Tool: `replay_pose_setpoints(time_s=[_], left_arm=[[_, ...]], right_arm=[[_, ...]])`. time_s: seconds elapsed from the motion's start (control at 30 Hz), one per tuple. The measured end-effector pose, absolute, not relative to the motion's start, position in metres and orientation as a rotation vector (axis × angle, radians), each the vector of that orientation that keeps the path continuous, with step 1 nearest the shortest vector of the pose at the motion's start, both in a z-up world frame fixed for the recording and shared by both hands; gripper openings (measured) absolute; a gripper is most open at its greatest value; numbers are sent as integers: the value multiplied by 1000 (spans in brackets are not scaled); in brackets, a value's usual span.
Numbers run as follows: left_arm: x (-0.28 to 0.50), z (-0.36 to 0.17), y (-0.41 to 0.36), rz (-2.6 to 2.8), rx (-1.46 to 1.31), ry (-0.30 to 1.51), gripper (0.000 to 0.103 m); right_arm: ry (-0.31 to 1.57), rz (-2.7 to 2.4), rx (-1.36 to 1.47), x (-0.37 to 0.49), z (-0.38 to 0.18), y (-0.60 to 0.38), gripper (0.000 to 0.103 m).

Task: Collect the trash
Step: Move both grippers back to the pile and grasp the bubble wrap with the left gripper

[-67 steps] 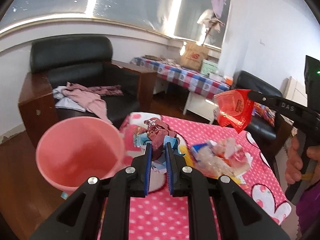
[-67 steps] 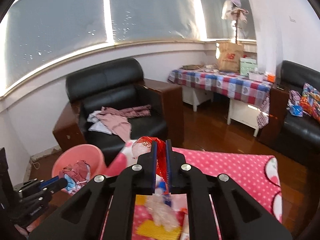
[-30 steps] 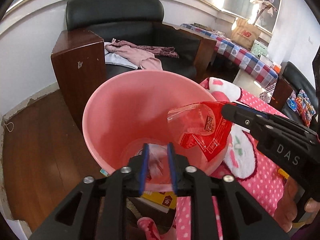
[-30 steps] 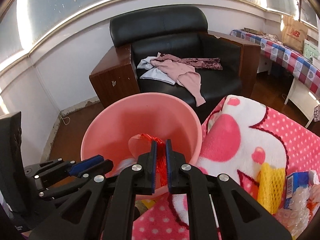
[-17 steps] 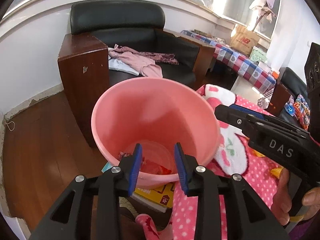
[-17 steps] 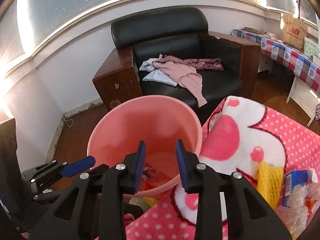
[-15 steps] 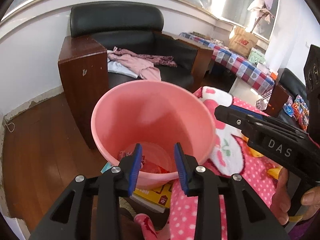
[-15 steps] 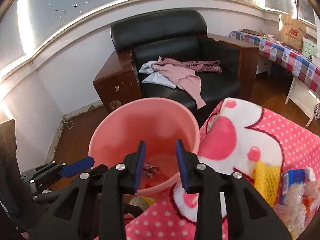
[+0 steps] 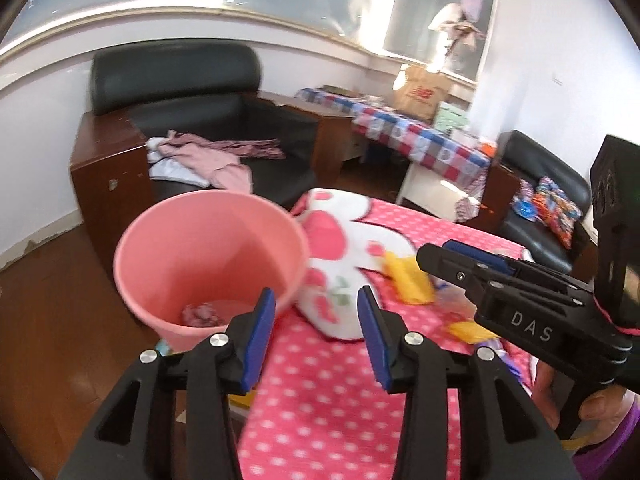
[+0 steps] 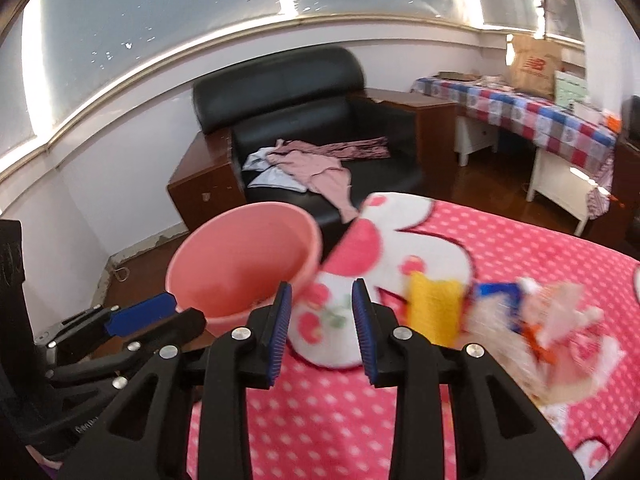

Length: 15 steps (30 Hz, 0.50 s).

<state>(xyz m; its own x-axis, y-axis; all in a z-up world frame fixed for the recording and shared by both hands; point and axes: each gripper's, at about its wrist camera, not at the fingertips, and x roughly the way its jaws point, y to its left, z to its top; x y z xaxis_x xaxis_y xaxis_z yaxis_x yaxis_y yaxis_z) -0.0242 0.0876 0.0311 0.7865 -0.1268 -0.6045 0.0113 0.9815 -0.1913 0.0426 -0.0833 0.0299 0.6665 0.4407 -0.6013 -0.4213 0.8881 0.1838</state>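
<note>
Both grippers angled down over the polka-dot bench, left gripper (image 9: 316,312) fingers opening and empty, right gripper (image 10: 320,308) fingers parted and empty, pink bin (image 9: 208,256) far-left holding trash, more trash (image 10: 540,320) right

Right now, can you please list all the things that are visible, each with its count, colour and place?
bucket: one, pink, beside the table's left edge, crumpled trash inside.
tablecloth: one, pink with white dots, on the table.
net wrapper: one, yellow, on the tablecloth.
trash pile: one blurred heap, mixed colours, right of the net wrapper.
armchair: one, black, behind the bucket.
clothes: several, pink and white, on the armchair.
left gripper: black, empty, opening.
right gripper: black, open, empty.
</note>
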Motion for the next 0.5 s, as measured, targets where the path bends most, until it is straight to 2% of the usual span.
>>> replay_pose_setpoints(time_s=[0.2,0.27,0.33,0.5], left_arm=[[-26,30,50,-161,-166,673,43],[-24,28,38,-183,-163,686,43],[-23,25,27,-199,-162,701,43],[-16,19,10,-232,-157,730,43]], right_arm=[[674,394,30,23,30,-133,32],[673,363,33,16,28,-149,35],[663,331,38,11,27,-165,45],[654,257,38,1,19,-197,45]])
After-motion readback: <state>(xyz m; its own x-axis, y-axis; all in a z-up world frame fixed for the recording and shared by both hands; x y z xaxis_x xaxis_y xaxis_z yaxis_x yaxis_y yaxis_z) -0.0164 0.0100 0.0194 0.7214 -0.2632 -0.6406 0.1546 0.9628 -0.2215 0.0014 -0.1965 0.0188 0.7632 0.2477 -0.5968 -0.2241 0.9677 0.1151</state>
